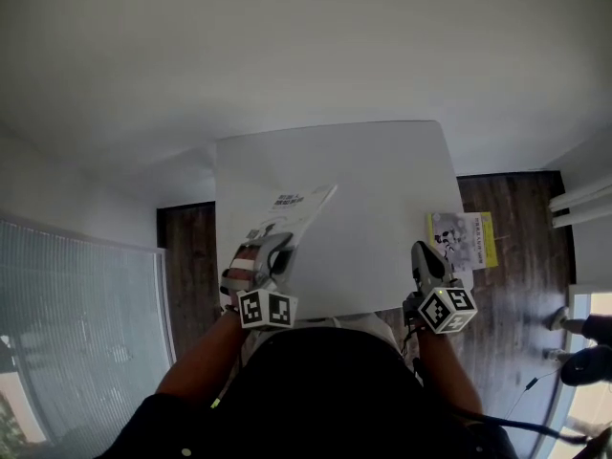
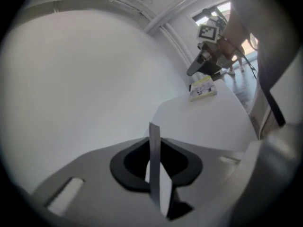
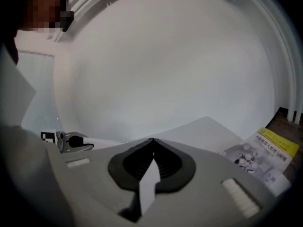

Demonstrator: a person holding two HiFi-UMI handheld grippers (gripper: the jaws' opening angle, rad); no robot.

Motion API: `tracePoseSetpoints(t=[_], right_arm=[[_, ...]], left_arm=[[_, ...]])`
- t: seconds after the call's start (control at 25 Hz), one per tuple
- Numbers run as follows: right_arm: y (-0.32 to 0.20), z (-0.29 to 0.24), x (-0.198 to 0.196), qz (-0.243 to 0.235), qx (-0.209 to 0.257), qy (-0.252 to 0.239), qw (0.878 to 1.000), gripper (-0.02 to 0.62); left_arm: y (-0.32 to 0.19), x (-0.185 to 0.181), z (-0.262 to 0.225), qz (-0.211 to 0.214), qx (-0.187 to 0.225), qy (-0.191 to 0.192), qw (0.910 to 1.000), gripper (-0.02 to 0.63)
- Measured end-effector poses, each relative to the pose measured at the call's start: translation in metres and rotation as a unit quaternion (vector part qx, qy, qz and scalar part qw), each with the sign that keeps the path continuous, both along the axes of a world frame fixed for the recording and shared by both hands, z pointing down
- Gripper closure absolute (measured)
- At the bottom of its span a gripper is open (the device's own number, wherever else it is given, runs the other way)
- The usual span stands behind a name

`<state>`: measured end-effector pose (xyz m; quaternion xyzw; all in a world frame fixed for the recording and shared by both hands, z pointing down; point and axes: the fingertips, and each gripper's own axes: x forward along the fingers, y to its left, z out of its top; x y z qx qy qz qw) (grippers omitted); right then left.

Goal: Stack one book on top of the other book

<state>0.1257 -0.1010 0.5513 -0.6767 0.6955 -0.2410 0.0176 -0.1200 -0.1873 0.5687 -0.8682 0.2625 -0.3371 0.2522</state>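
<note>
Head view: left hand-held gripper [image 1: 275,249] pinched the thin white paperback book [image 1: 296,208] by its edge, likely light, floppy; right hand-held gripper [image 1: 422,252] was shut, empty

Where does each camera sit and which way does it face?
Head view: on the head, steeply down at the white table; forearms, left gripper, right gripper show.
Left gripper view: on the left gripper, facing across the table; jaws clamp the white book.
Right gripper view: on the right gripper, likewise; jaws shut, empty.
Shared: yellow book.
</note>
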Motion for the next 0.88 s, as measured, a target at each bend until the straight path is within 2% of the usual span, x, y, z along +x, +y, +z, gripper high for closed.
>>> tracePoseSetpoints(t=[0.48, 0.88], right_arm=[[0.045, 0.012, 0.056, 0.048, 0.001, -0.021, 0.999, 0.594], [0.089, 0.03, 0.096, 0.088, -0.01, -0.031, 0.996, 0.594]], left_arm=[[0.02, 0.075, 0.019, 0.032, -0.042, -0.02, 0.9984, 0.549], [0.036, 0.11, 0.045, 0.046, -0.068, -0.032, 0.9961, 0.547]])
